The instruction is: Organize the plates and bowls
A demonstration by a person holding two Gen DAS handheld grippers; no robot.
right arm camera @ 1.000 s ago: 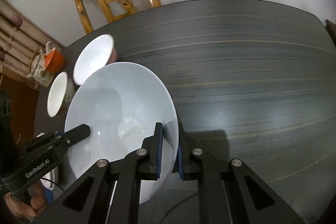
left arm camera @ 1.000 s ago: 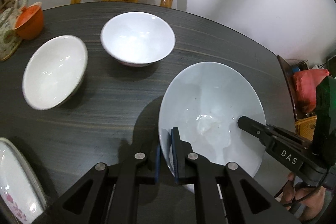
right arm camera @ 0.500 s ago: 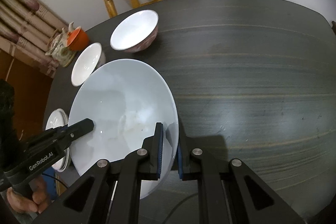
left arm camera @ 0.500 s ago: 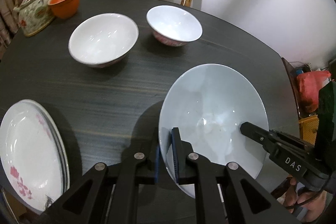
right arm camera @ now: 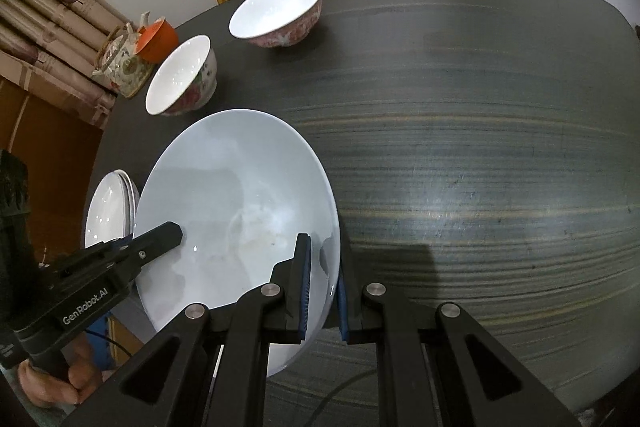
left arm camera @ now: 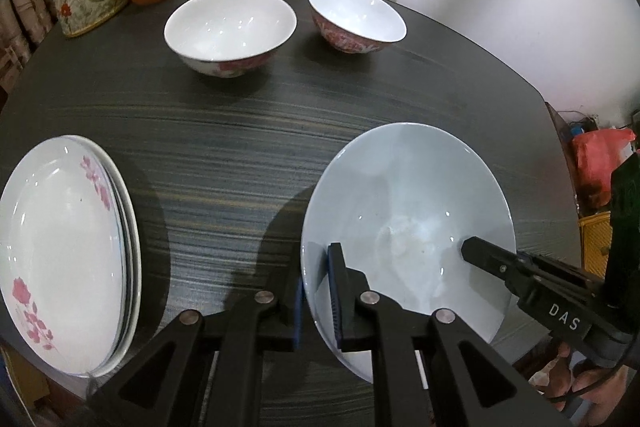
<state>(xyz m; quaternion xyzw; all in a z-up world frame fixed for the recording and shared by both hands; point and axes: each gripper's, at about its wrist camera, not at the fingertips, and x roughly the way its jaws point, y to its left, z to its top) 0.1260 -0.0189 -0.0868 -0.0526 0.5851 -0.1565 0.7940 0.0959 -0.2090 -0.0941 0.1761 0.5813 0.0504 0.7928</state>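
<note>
A: Where is the large pale bowl (left arm camera: 408, 211)?
B: Above the dark surface (left arm camera: 224, 131), beside the stacked plates (left arm camera: 64, 247)

A: And the fingers?
B: Left gripper (left arm camera: 316, 301) and right gripper (right arm camera: 322, 287) both clamp opposite rims of that bowl

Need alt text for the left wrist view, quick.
The left claw and right claw grip opposite rims of a large pale bowl over a dark table. Behind stand two floral bowls and stacked plates at left.
</note>
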